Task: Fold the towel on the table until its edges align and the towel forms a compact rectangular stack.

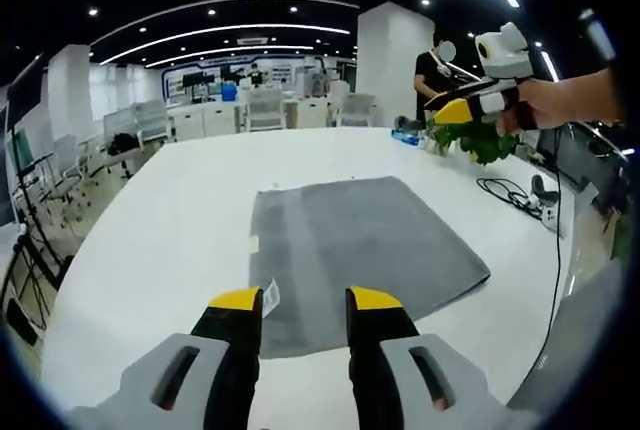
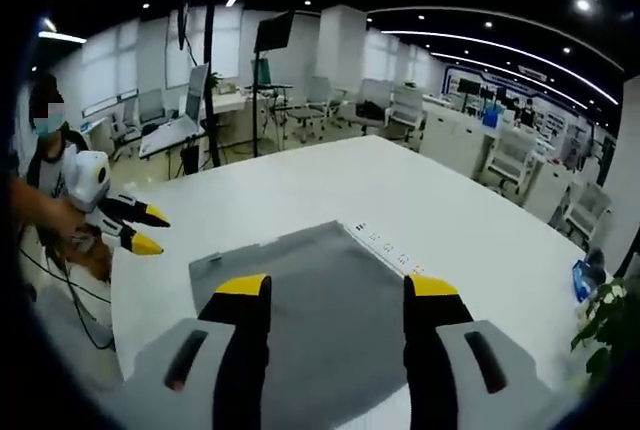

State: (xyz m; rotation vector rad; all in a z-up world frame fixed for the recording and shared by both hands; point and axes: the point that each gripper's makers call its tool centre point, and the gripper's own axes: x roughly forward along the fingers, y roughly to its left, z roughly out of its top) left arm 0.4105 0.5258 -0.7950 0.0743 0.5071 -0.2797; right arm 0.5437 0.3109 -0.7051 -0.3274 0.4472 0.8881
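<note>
Left tongs: while hovering low over the table, the left gripper is holding its yellow-tipped black jaws apart with nothing between them, its tips hanging just over the near hem of the flat grey rectangular terry towel.
Right tongs: the right gripper is likewise gaping, empty, and hovering over the towel; in the left gripper view it is being carried high beyond the towel's far right corner, well clear of the cloth.
Key relation: the towel is lying straight ahead of the left jaws and spreading away from them, its long axis seemingly running forward and a little rightward; the left gripper is looking the nearer to an edge, so I judge the first pinch is falling to that side.
Label: a small white tag is sitting at the near hem, just beside the left jaw's tip.
Task state: the towel is lying open in a single layer, folding not yet begun.
Surface: the broad white glossy table is stretching well beyond the cloth on every side.
Farther out: a black coiled cable and a green leafy potted plant are sitting past the towel's right edge.
Room: an open office with desks, chairs and ceiling strip lights is surrounding the table.
</note>
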